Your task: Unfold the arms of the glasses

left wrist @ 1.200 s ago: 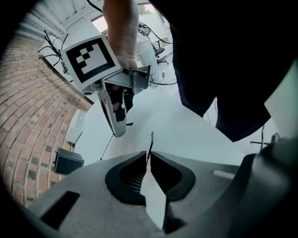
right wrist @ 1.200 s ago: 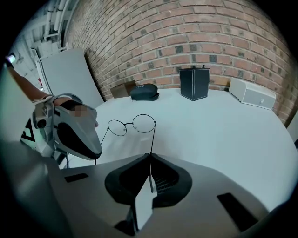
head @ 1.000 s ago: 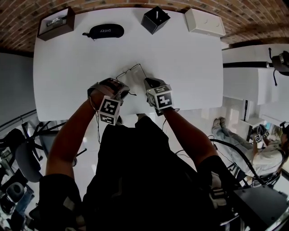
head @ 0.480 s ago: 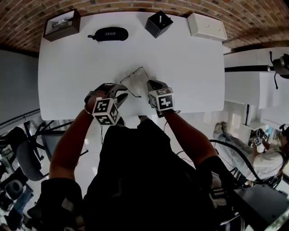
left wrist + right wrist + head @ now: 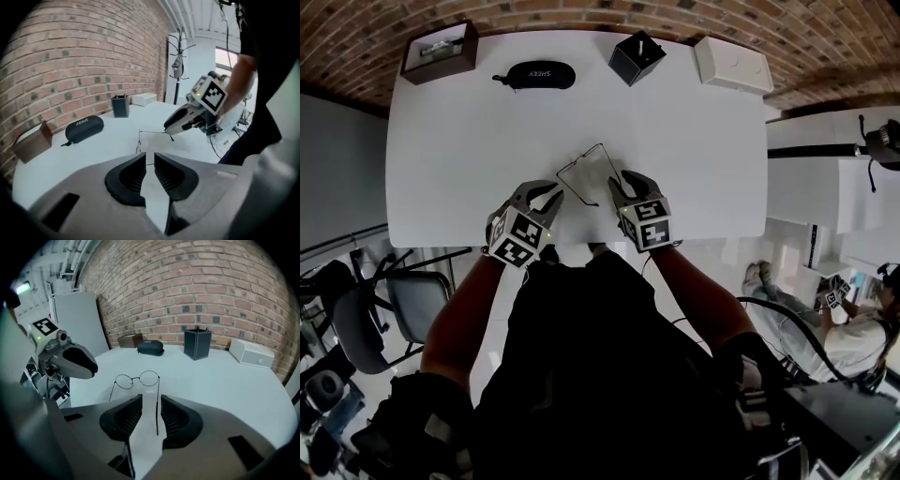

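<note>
In the head view a brown box (image 5: 439,52) sits at the upper left corner of the white table (image 5: 694,159), with a black glasses case (image 5: 534,75) just right of it along the far edge. Lower down and left of centre, the left gripper (image 5: 542,195) hangs over the table's near edge. In its own view its jaws have just been closing and stand a narrow gap apart, with only bare tabletop showing between them and nothing held. At the middle of the frame the wire-rimmed glasses (image 5: 584,172) are on the table, their round lenses turned away from the person and both arms swung out toward the near edge. Just right of them is the right gripper (image 5: 623,180). Its view shows the jaws a little apart, with the arm of the glasses on the picture's right running down into the gap, close to the right-side jaw and not pinched. Further right along the top edge stand a black square holder (image 5: 636,58) and a white box (image 5: 731,64).
</note>
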Demonstrator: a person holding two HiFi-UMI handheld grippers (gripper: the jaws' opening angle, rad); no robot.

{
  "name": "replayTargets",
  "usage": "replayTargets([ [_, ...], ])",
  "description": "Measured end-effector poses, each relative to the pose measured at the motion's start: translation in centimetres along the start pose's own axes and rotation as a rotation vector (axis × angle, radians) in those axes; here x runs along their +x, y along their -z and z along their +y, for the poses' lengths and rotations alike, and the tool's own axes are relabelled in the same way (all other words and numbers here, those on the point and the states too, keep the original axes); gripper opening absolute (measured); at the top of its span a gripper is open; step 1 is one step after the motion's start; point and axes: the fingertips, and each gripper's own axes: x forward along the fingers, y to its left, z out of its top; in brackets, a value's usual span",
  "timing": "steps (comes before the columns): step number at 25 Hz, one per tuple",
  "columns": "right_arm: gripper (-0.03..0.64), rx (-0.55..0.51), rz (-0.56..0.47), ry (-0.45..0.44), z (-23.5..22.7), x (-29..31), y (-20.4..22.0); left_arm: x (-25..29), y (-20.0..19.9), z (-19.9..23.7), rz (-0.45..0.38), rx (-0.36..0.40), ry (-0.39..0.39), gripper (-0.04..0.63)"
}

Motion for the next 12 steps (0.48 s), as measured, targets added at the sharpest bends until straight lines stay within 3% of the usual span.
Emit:
replayTargets([
  [2,0.104,-0.052,-0.043,-0.005,0.5,-1.1,-0.8,-0.6,-0.2,0.9,-0.028,-0.097,-0.046,0.051],
  [4,0.102,-0.089,-0.056,-0.075,2.1,-1.9,-1.0,-1.2,-0.5,1.6,-0.052,-0.169,-0.080,0.029],
  [8,0.095,-0.160,0.046,-0.249,6.8,-1.8,1.9,-2.2,0.3,2.8,-0.056,-0.275,-0.134,0.011],
  [12,0.095,-0.180,0.125,-0.242,8.0,-0.1,4.4,-2.7,1.0,3.0,-0.042,-0.360,-0.147,0.011],
])
